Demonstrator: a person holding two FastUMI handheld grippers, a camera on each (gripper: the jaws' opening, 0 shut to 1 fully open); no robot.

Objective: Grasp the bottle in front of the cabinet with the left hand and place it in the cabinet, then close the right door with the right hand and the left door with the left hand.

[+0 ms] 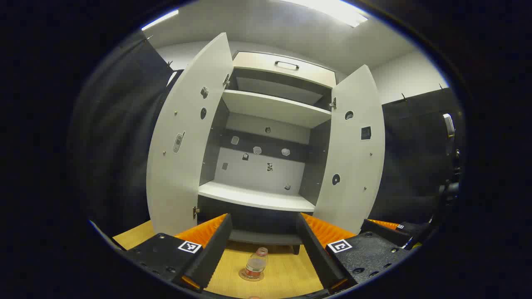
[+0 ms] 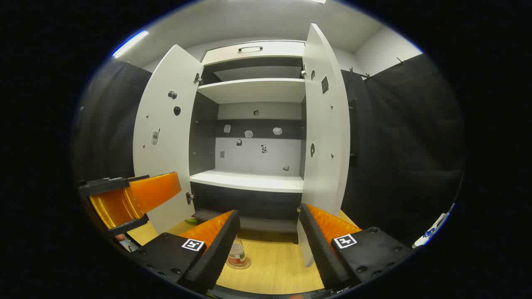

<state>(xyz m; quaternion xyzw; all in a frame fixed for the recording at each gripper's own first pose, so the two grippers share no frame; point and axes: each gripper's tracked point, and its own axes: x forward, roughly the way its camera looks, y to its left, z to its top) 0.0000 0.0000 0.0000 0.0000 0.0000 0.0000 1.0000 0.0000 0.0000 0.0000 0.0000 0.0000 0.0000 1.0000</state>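
Observation:
A small clear bottle (image 1: 256,264) with a red label stands upright on a round coaster on the wooden table, in front of the white cabinet (image 1: 266,137). Both cabinet doors, left door (image 1: 187,137) and right door (image 1: 353,153), hang wide open. My left gripper (image 1: 262,249) is open, its fingers straddling the view of the bottle from a short way back. In the right gripper view my right gripper (image 2: 269,241) is open too. There the bottle (image 2: 237,254) peeks out beside its left finger, and the right door (image 2: 326,137) stands edge-on ahead.
The cabinet's lower shelf (image 1: 255,197) and upper shelf (image 1: 274,108) are bare, with small stickers on the back wall. The wooden table (image 1: 286,276) runs to the cabinet's foot. The left gripper (image 2: 124,199) shows at the left of the right gripper view.

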